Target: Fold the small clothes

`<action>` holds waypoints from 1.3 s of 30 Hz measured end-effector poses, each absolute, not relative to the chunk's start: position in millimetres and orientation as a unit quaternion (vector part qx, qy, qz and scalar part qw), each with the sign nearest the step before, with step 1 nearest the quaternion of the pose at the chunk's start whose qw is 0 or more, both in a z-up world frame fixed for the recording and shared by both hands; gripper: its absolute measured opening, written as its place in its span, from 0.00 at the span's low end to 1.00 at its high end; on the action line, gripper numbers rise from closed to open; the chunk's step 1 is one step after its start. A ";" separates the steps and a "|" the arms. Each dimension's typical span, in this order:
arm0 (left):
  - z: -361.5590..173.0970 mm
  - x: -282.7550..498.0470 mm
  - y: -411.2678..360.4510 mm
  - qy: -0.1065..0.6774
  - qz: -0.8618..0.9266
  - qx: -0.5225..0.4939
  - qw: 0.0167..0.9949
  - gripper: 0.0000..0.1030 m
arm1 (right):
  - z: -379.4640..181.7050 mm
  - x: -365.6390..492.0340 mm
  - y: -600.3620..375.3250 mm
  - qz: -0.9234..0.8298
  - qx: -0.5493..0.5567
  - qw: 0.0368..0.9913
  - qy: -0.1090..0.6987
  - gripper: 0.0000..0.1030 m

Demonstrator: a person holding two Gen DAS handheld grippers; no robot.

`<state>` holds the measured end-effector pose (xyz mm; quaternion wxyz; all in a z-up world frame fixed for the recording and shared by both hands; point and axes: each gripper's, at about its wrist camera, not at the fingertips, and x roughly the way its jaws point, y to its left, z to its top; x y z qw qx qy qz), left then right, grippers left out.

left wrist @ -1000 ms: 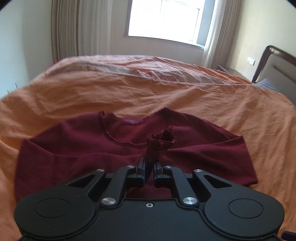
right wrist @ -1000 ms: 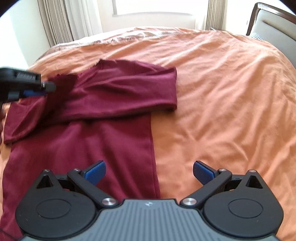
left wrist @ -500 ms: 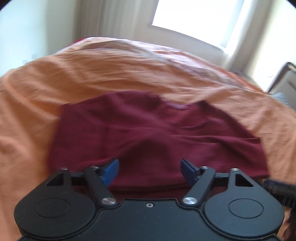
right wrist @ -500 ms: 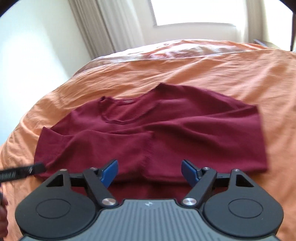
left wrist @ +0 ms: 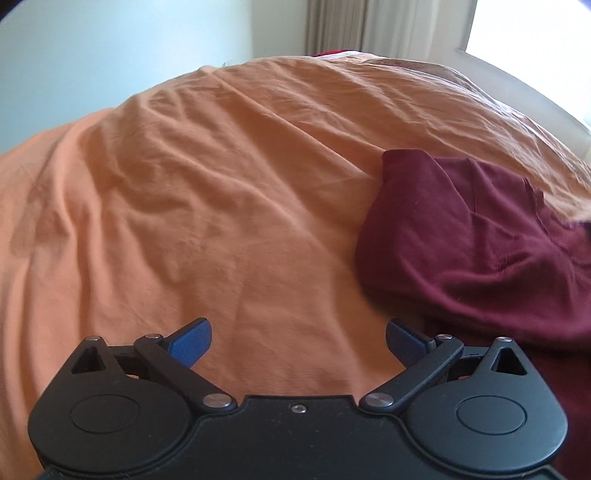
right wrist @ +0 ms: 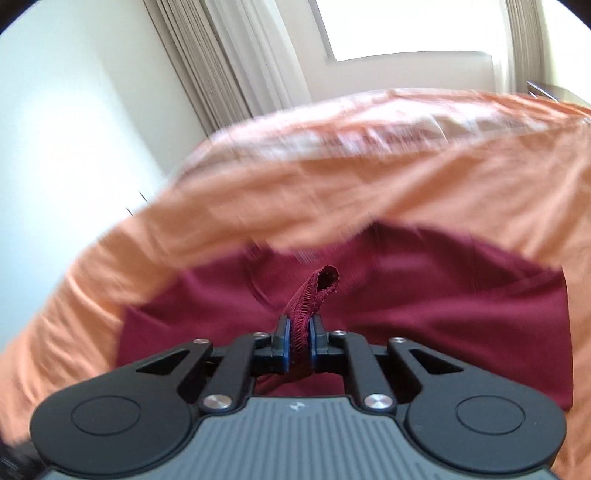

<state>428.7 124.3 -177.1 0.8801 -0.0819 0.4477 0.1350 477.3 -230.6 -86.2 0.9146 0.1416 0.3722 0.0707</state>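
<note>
A dark red long-sleeved shirt lies on the orange bedspread, partly folded, at the right of the left wrist view. My left gripper is open and empty over bare bedspread, left of the shirt. In the right wrist view, which is blurred, my right gripper is shut on a hemmed edge of the red shirt. A loop of that edge stands up between the pads.
The bed fills both views. A pale wall and curtains stand behind it, with a bright window at the back.
My left gripper let go of the shirt's edge, opened and swung left over bare bedspread. My right gripper moved onto the shirt and closed on its hem.
</note>
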 end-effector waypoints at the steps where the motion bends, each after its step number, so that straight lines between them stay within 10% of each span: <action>1: -178.8 429.1 122.5 0.446 0.129 -0.072 0.883 0.98 | -74.9 478.6 -228.1 0.077 0.142 0.918 0.362 0.11; 15: -192.3 483.1 52.8 0.398 0.089 0.039 0.912 0.94 | 15.2 487.0 -194.2 0.137 0.087 0.952 0.260 0.11; 39: -183.9 436.7 88.4 0.393 0.081 0.078 0.913 0.97 | -133.7 456.7 -243.9 0.004 0.083 0.910 0.406 0.13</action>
